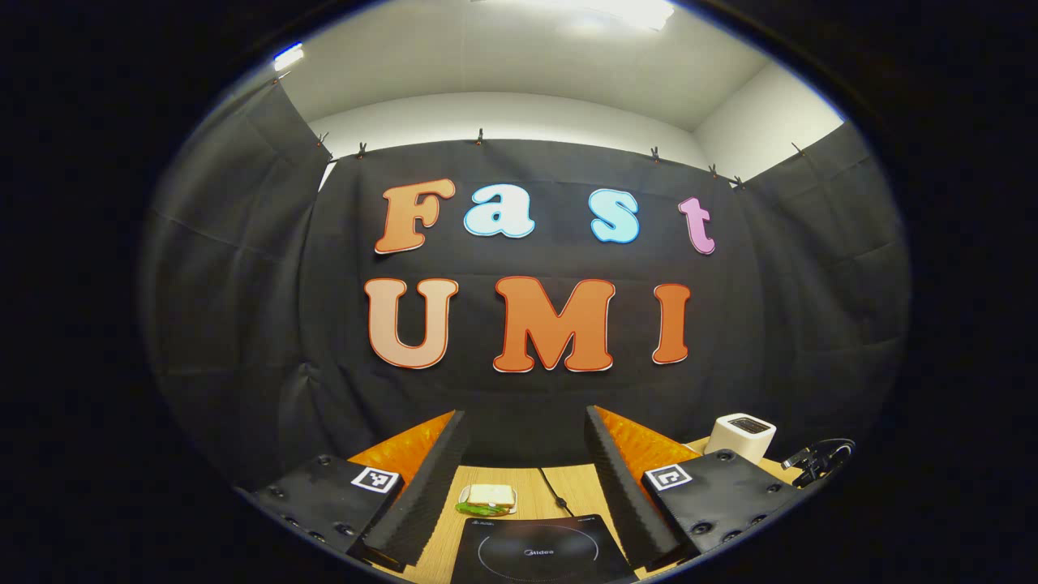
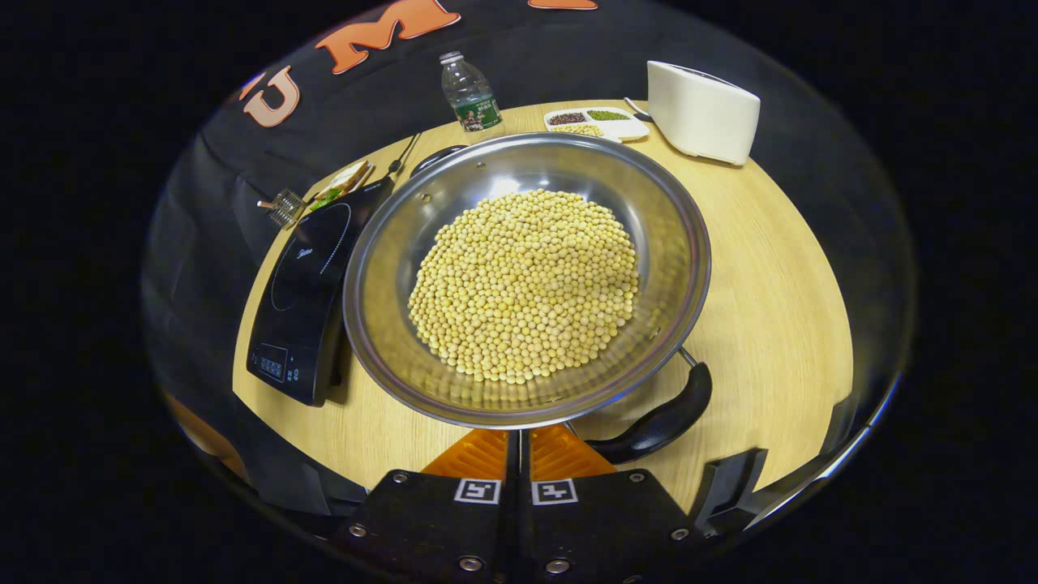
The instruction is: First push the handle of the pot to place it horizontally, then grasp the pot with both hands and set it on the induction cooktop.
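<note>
Cooktop [image 2: 304, 280] is seen at left on the table [image 2: 770, 308], touching the bean-filled pot [image 2: 527, 276]; its handle [image 2: 661, 418] is angled down-right, just beside the right hand-held gripper [image 2: 519, 454], closed and empty. The left hand-held gripper [image 1: 523, 478] is held wide open, empty.

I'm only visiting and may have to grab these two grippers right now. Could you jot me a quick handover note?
Left gripper: open, holding nothing, held level above the cooktop, facing the booth wall.
Right gripper: fingers together, empty, just at the near rim of the pot.
The pot, full of beans, sits on the table beside the cooktop, not on it. Its handle lies by the right gripper's fingers.
Done: whether the handle is already pushed level is hard to tell.
Left: grasp the pot with both grippers and set it on the cooktop.
</note>
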### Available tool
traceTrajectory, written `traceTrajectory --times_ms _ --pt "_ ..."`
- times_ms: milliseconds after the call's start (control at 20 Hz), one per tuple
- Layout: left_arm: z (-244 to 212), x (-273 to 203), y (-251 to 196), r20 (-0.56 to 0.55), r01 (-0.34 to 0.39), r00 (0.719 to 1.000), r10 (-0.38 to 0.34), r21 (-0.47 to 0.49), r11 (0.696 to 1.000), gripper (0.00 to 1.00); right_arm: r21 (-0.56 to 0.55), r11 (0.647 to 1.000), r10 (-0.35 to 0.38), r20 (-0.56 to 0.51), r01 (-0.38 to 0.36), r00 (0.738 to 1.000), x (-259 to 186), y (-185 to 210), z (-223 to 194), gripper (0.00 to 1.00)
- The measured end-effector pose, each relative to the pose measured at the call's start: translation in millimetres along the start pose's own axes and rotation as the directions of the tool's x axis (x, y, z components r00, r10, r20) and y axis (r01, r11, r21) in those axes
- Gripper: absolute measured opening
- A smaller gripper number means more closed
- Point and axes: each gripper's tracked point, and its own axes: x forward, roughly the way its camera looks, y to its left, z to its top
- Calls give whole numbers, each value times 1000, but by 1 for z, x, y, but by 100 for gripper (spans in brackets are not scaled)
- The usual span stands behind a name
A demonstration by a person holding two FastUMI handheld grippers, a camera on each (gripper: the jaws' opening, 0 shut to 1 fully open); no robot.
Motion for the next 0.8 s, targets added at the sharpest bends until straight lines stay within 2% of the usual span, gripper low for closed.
traceTrajectory --times_ms 200,300,400,600,800 --pt "-3 8 -4 -3 8 1000 -8 3 1000 92 22 998 -57 2 57 998 2 -27 10 0" --pt "-2 11 -7 4 12 1000 -12 8 1000 97 7 995 -98 5 98 995 1 -41 16 0" --pt "-1 14 -10 8 19 1000 -20 8 1000 97 8 992 -126 6 126 992 0 -53 22 0" --pt "-5 17 -16 2 31 1000 -31 -8 999 92 15 985 -171 21 170 985 2 -75 37 0" --pt "-11 20 -21 -4 42 999 -42 1 999 97 62 975 -217 26 215 976 7 -100 50 0"
